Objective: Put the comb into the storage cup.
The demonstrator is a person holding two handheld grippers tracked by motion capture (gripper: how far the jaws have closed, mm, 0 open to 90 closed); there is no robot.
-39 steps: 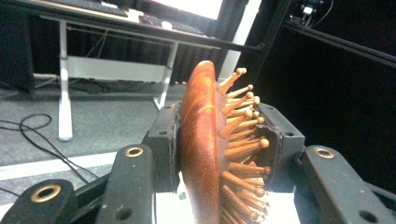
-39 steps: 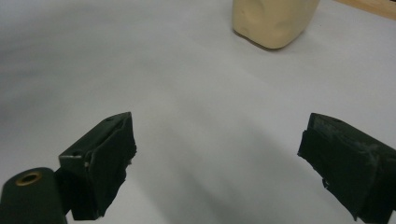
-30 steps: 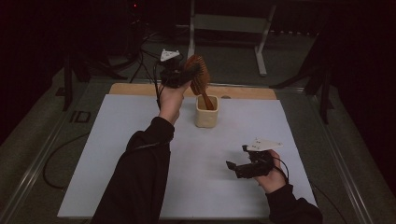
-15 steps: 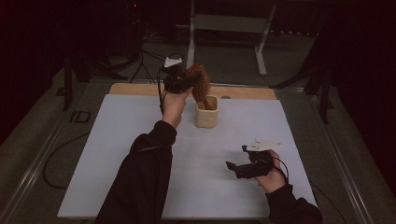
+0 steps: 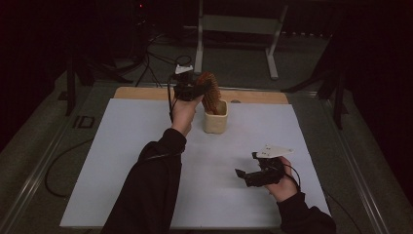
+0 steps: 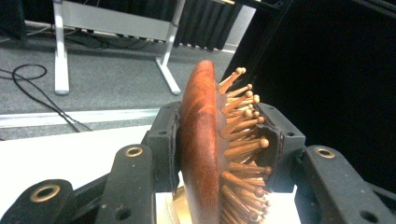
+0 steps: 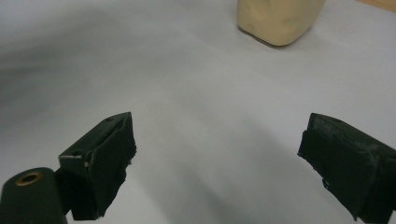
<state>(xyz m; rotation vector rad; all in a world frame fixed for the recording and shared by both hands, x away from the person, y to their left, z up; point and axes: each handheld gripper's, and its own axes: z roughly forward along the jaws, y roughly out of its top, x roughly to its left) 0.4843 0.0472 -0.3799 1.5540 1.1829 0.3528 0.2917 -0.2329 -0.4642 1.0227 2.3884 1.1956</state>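
Note:
A reddish wooden hairbrush (image 5: pixel 210 91) with pale pins stands on end in a cream cup (image 5: pixel 215 118) at the back middle of the white table (image 5: pixel 112 161). My left gripper (image 5: pixel 197 89) is shut on the brush head just above the cup. In the left gripper view the brush (image 6: pixel 201 149) sits edge-on between the two black pads (image 6: pixel 164 140), one on its smooth back and one against the pin tips. My right gripper (image 5: pixel 246 176) rests low at the front right, open and holding nothing. In the right gripper view its jaws (image 7: pixel 217 158) stand wide apart, with the cup (image 7: pixel 279 18) far ahead.
A wooden strip (image 5: pixel 146 92) runs along the table's back edge. Behind it stand a metal frame (image 5: pixel 234 24) and loose cables (image 5: pixel 156 58) on the floor. A black cable (image 5: pixel 58 165) loops off the table's left side.
My left hand has come down with the brush, so the brush sits lower in the cup. The right hand has stayed where it was.

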